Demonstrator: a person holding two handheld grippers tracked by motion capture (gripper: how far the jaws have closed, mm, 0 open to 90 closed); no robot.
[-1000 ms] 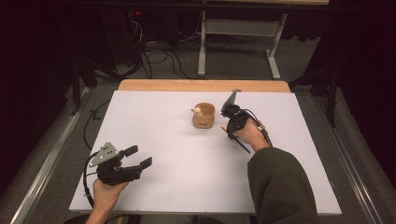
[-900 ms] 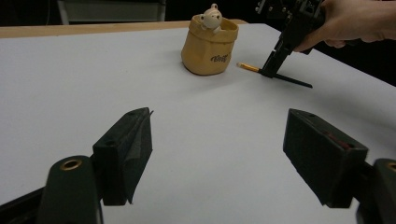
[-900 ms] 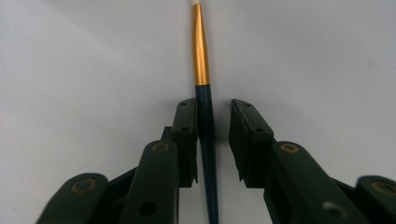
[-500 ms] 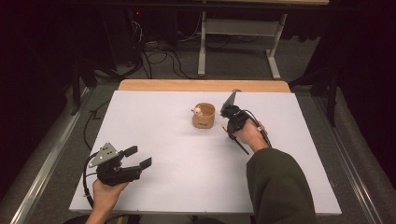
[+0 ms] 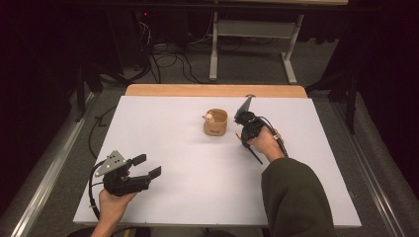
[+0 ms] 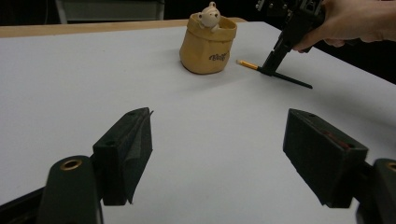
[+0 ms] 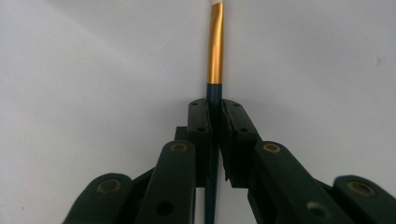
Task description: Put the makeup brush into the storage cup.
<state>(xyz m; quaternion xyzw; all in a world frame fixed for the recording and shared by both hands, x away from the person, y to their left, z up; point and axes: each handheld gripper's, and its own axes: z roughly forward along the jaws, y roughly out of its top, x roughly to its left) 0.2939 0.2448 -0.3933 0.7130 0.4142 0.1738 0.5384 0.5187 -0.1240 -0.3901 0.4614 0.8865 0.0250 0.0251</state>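
Slim dark pencil with gold ferrule, pinched flat on table by right hand-held gripper.

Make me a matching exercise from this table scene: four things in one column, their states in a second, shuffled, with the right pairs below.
Things:
1. left gripper
2. right gripper
3. tan pot
4. brush

States:
A. stands upright with a small bear figure at its rim
B. jaws wide apart, nothing between them
C. lies on the white table, pinched near its gold band
D. jaws shut on a thin handle

Pairs: 1-B, 2-D, 3-A, 4-C
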